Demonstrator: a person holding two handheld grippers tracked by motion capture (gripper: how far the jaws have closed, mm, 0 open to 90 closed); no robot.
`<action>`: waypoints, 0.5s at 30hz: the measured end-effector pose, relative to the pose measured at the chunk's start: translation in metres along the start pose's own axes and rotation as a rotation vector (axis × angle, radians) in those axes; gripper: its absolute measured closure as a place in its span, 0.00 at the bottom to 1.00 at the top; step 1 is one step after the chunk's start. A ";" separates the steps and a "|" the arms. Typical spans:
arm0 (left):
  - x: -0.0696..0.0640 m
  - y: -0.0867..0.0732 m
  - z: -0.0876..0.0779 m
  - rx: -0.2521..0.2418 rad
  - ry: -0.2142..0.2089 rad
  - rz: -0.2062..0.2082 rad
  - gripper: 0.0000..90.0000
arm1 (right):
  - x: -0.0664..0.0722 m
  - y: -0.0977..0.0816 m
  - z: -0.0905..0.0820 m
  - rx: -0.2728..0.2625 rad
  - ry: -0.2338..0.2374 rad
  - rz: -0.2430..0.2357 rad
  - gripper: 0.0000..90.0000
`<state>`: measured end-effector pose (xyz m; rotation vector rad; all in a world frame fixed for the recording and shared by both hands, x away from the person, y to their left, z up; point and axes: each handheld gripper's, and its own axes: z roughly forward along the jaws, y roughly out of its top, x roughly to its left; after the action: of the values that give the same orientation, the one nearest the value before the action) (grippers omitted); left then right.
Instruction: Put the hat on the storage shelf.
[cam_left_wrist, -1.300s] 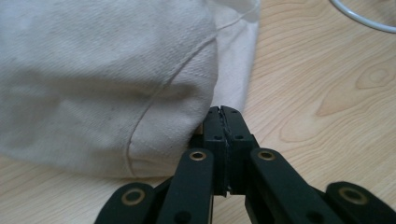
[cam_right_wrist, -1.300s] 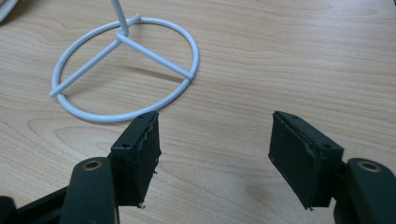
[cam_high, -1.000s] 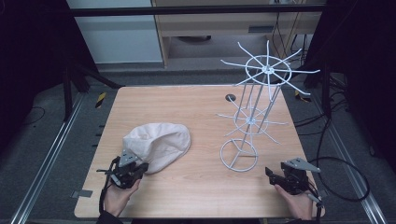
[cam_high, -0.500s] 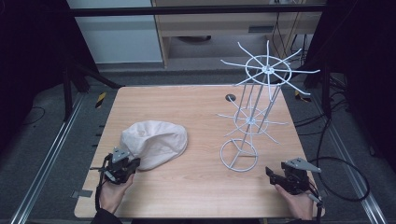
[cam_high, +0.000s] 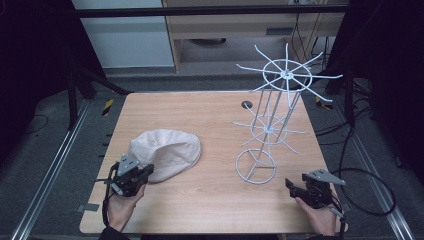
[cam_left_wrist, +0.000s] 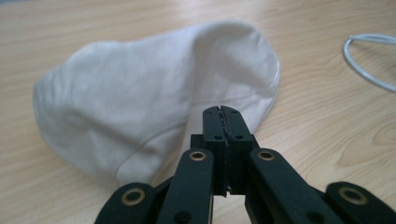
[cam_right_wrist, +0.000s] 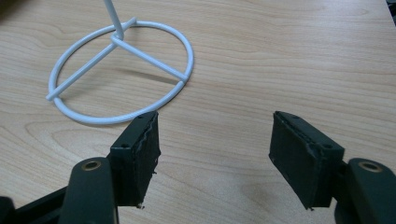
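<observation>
Pinching the white cap's hidden near edge, left tongs are closed; right tongs gape.

Cream cap, white wire rack, black claws.

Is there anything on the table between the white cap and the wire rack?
Nothing visible stands between them. The white cap lies left of the wire rack, with bare wooden table between. The left gripper is shut at the cap's near edge.
</observation>
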<state>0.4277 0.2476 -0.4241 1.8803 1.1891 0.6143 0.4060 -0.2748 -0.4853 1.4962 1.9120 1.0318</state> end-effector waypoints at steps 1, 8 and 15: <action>-0.001 0.004 0.001 -0.008 0.000 0.000 1.00 | 0.000 0.000 0.000 0.001 0.002 0.004 0.37; -0.009 0.035 0.015 -0.055 -0.014 -0.007 1.00 | 0.000 -0.001 0.001 0.002 0.001 0.005 0.37; -0.022 0.069 0.047 -0.061 0.004 -0.003 1.00 | 0.000 -0.001 0.001 -0.003 0.003 0.011 0.36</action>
<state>0.4878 0.1945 -0.3921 1.8266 1.1624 0.6458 0.4061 -0.2749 -0.4860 1.5054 1.9056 1.0424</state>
